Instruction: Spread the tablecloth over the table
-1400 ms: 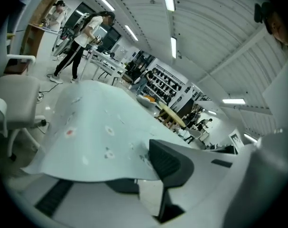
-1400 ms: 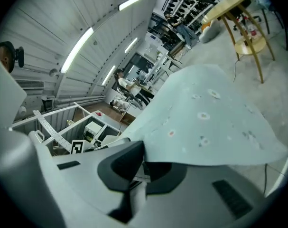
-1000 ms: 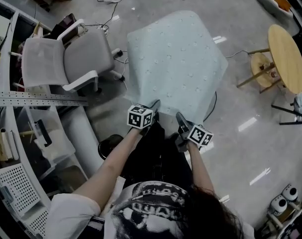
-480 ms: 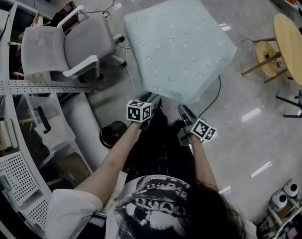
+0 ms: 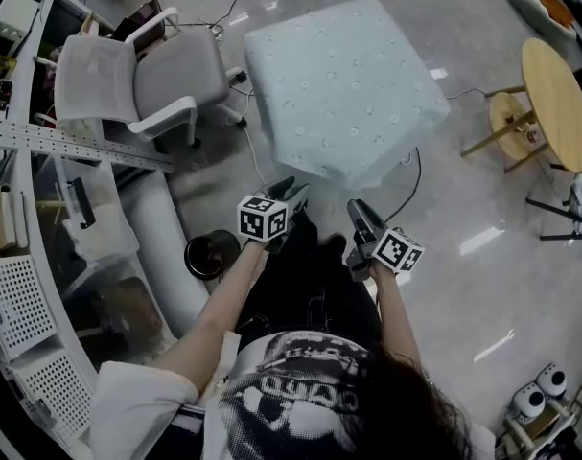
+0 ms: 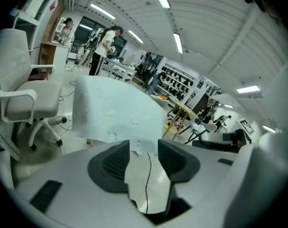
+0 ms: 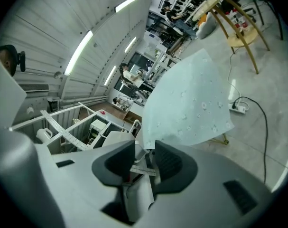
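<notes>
Camera setup.
Head view looks steeply down on the tablecloth [image 5: 343, 84] from its near side; left gripper view and right gripper view ride the left tool [image 6: 144, 148] and right tool [image 7: 144, 153], facing that same cloth, low and close.

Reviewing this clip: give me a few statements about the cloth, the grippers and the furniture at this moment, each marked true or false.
1. The tablecloth covers the tabletop and hangs over its edges. True.
2. Both grippers clamp the tablecloth's edge. False: the left gripper and right gripper are open with nothing between their jaws. The left's jaws have just been opening; the right's opened, then closed a little.
3. A white office chair stands beside the covered table. True.
4. The round wooden table is covered with a cloth too. False: its top is bare.
</notes>
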The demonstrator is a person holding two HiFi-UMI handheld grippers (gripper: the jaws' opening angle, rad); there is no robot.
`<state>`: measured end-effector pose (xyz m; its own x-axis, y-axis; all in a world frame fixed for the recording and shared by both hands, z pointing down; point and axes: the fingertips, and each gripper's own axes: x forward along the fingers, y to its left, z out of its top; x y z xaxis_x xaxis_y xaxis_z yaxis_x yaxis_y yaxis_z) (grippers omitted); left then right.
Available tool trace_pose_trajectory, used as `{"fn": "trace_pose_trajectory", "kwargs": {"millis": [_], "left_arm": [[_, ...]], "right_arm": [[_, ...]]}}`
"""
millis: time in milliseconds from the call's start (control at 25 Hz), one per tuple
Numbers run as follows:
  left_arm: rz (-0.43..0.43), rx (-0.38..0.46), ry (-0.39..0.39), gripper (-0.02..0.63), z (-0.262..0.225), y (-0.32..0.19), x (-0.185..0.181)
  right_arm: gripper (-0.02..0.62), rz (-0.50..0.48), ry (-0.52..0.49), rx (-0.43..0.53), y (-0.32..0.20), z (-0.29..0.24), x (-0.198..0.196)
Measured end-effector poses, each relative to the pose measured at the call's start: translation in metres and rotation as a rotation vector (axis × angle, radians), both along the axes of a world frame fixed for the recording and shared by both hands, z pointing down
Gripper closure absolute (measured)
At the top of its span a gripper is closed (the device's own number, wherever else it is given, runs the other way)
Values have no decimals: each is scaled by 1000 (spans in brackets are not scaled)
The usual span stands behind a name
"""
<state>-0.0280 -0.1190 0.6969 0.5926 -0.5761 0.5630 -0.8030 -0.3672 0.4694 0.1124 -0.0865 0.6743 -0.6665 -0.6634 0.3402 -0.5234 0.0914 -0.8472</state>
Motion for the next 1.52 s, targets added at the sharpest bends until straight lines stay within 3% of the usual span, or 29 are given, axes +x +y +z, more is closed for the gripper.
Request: {"fn": "trace_pose_trajectory", "kwargs": {"millis": [520, 960, 1280, 1520], "left_arm": [[-79, 161, 108, 425, -118, 57, 3], [-164, 238, 100, 425, -162, 90, -25], [-211, 262, 81, 430, -172, 123, -52], [-226, 300, 18, 466, -181, 166, -80]], "right_arm": [[491, -226, 23, 239, 34, -110, -28], [491, -424, 31, 354, 50, -155, -80], [491, -493, 31, 370, 65, -160, -112], [551, -546, 163, 454, 96, -165, -142]]}}
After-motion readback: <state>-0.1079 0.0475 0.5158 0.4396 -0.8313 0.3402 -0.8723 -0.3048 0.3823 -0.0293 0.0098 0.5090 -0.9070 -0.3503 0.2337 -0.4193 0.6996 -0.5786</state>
